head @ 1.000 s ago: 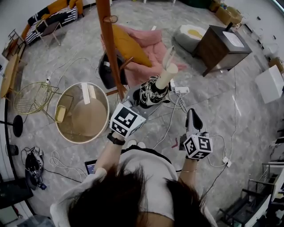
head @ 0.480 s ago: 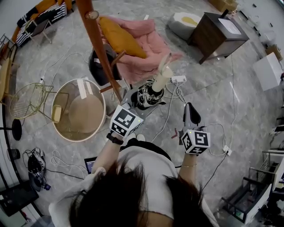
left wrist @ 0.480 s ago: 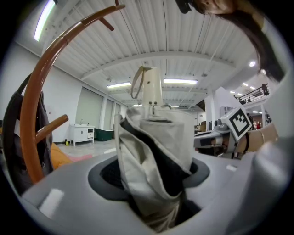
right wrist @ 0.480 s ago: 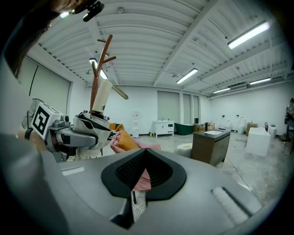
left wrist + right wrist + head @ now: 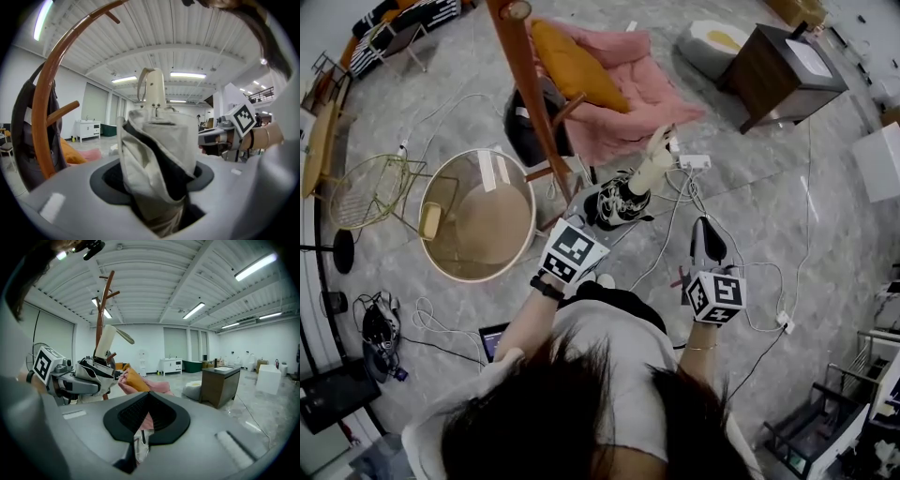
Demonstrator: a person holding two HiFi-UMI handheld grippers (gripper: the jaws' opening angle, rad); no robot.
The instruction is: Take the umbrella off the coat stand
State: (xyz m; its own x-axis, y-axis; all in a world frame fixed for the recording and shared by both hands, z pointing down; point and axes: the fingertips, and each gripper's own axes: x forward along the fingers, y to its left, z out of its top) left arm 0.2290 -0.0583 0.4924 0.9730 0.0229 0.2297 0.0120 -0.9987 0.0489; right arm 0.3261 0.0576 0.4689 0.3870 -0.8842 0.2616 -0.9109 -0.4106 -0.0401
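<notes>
The folded cream-and-black umbrella [image 5: 621,199] stands upright between the jaws of my left gripper [image 5: 602,212], which is shut on its bunched fabric. Its cream handle [image 5: 654,165] points up, clear of the orange-brown coat stand [image 5: 529,86]. In the left gripper view the umbrella [image 5: 157,154] fills the middle, with the stand [image 5: 46,117] curving up at the left. My right gripper [image 5: 707,246] hangs to the right of the umbrella, shut with nothing in it. In the right gripper view its black pads [image 5: 161,417] meet, and the umbrella [image 5: 98,367] shows at the left.
A dark bag [image 5: 529,129] hangs on the stand. A round glass table [image 5: 478,227] and a wire chair [image 5: 364,191] stand at the left. Pink bedding with an orange cushion [image 5: 574,66] lies behind the stand, a dark cabinet [image 5: 780,79] at the right. Cables [image 5: 675,202] cross the floor.
Both grippers have come down, the left one more, with the umbrella still held upright in it. The right gripper stays shut and empty.
</notes>
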